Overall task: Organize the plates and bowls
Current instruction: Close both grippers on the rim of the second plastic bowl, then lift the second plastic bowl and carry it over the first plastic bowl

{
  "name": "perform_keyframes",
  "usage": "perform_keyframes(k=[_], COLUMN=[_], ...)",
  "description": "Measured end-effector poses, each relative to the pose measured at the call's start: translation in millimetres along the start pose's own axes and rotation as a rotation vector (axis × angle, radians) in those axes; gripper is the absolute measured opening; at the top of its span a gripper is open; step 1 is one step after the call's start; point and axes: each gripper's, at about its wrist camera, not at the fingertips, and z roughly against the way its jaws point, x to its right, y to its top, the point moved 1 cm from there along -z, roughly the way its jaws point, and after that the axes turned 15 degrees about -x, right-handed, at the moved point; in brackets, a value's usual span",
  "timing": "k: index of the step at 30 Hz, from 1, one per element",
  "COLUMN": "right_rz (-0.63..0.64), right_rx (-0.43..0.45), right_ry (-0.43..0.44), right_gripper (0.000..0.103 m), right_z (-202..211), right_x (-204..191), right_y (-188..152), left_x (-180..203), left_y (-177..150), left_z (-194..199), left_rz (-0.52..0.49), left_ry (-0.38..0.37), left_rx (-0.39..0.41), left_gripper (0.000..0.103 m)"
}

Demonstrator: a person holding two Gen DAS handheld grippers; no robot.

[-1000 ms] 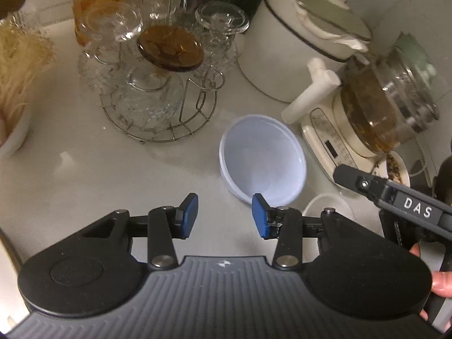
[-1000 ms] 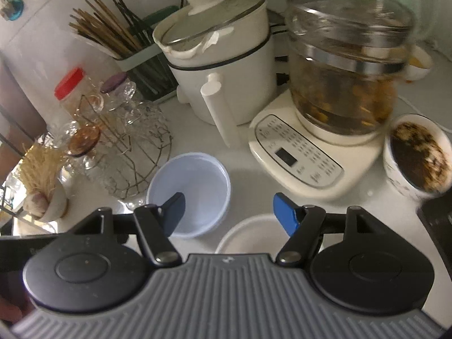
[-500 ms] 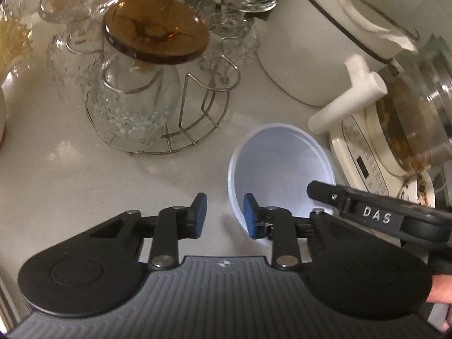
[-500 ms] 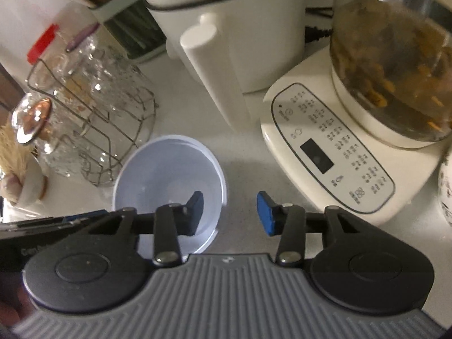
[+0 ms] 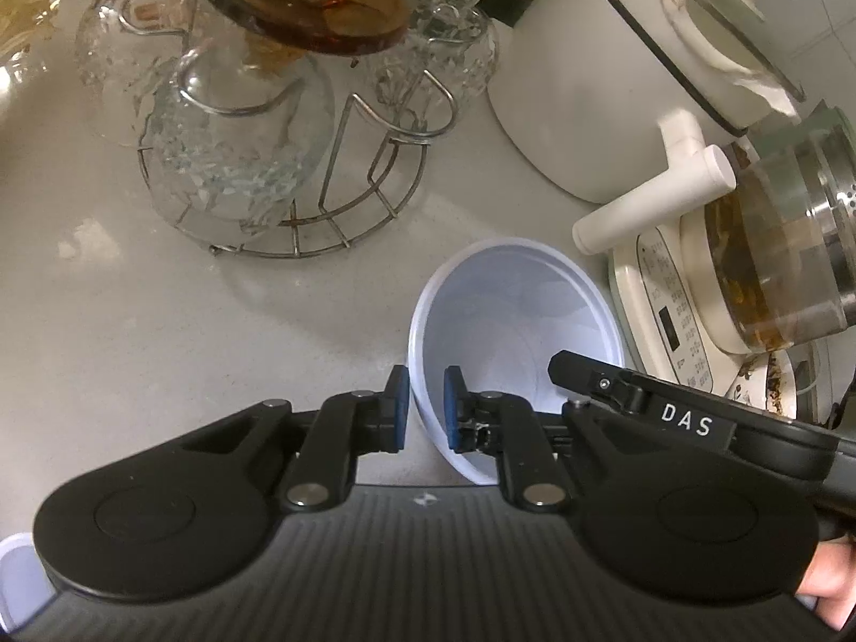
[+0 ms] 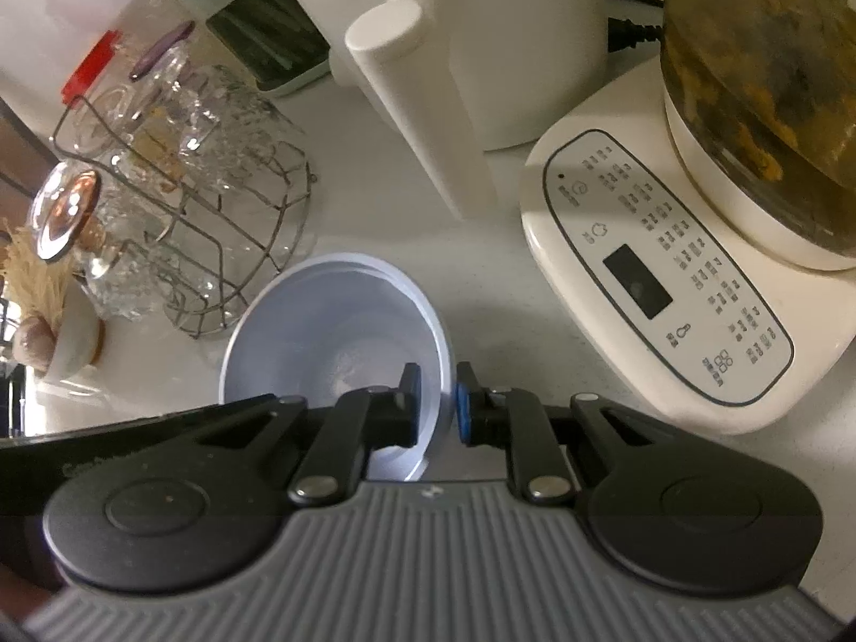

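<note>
Both grippers, left (image 5: 426,409) and right (image 6: 436,404), pinch opposite walls of the pale bowl (image 5: 513,321) at lower centre; next probably a level, joint lift.

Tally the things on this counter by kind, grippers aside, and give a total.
Pale blue plastic bowl: 1
White electric pot: 1
Glass kettle on its control base: 1
Wire rack of glassware: 1
Chopstick holder: 1
Red-lidded jar: 1
Total: 6
</note>
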Motion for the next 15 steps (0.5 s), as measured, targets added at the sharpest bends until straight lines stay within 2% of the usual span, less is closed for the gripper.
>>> perform_keyframes(k=[15], right_rz=[0.007], right_rx=[0.073], right_ry=[0.042], right_gripper=[0.015], right_z=[43.6], right_x=[-23.7], right_y=[-23.0], left_x=[4.0], left_y=[-26.7], left_z=[58.1], left_rz=[-0.024], left_ry=[-0.002], left_rx=[0.062], left_gripper=[0.016])
